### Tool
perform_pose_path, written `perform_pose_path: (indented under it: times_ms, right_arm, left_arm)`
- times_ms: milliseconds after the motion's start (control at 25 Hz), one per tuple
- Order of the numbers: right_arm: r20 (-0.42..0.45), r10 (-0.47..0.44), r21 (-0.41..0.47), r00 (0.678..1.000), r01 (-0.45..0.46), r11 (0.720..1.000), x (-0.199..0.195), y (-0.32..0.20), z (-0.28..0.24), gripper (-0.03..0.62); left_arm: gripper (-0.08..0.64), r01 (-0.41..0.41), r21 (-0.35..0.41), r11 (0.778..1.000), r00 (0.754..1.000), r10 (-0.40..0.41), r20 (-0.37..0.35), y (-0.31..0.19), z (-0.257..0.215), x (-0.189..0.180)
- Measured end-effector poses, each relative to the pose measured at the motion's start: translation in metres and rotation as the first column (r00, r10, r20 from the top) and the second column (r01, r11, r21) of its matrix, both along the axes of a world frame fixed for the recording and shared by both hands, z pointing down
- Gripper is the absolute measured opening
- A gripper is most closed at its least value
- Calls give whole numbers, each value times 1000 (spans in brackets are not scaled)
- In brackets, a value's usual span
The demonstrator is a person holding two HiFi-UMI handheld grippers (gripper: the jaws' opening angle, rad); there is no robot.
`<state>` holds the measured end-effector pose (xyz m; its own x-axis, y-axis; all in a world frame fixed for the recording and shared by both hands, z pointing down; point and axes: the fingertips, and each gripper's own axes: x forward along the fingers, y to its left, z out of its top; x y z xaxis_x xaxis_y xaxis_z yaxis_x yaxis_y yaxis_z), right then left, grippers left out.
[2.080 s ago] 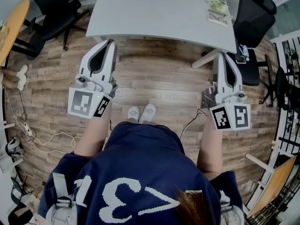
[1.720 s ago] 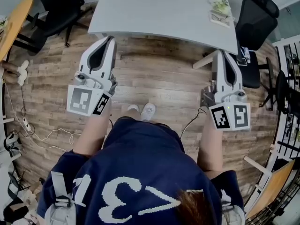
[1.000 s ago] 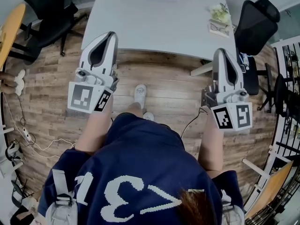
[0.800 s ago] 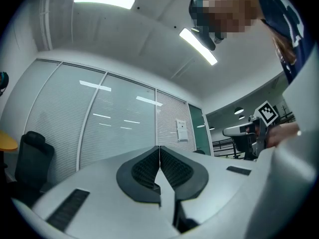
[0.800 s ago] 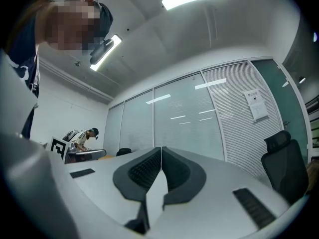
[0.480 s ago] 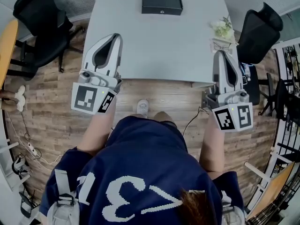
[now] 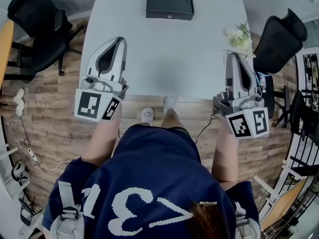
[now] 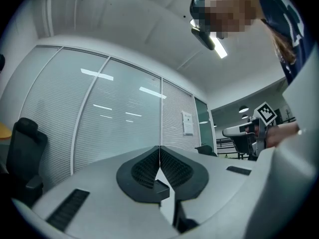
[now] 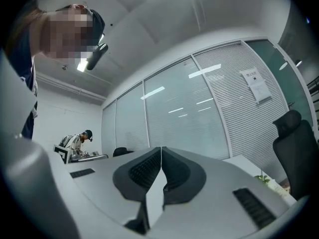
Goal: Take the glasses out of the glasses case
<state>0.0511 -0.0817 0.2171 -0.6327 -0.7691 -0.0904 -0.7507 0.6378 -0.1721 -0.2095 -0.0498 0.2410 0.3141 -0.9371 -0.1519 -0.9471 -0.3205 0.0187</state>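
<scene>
A closed black glasses case (image 7: 169,6) lies at the far middle of the grey table (image 7: 164,49) in the head view. My left gripper (image 7: 118,41) hangs over the table's near left part, its jaws shut with nothing between them. My right gripper (image 7: 233,57) is over the table's near right edge, also shut and empty. Both are well short of the case. In the left gripper view the left gripper (image 8: 159,149) has its pads pressed together, and in the right gripper view the right gripper (image 9: 161,150) does too. The glasses are hidden.
A small white-flowered plant (image 7: 239,34) stands at the table's right edge. Black office chairs stand at the left (image 7: 37,14) and right (image 7: 281,36). The person's feet (image 7: 157,111) are on the wooden floor (image 7: 45,113) at the table's near edge. Glass walls with blinds (image 9: 209,113) lie ahead.
The person has walked up to the table. Both grippers, shut throughout, now reach over its near edge, and the black case has come fully into view.
</scene>
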Motion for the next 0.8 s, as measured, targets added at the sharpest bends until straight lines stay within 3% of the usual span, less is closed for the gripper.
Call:
perform_pose_path:
  times_ms: [520, 800]
  right_arm:
    - [27, -205, 59, 978, 203, 977, 6, -163, -23, 26]
    - [52, -205, 37, 977, 203, 978, 11, -183, -14, 26]
  left_arm:
    - [17, 192, 11, 981, 980, -192, 50, -104, -13, 26]
    - [17, 165, 3, 986, 985, -165, 50, -128, -11, 44]
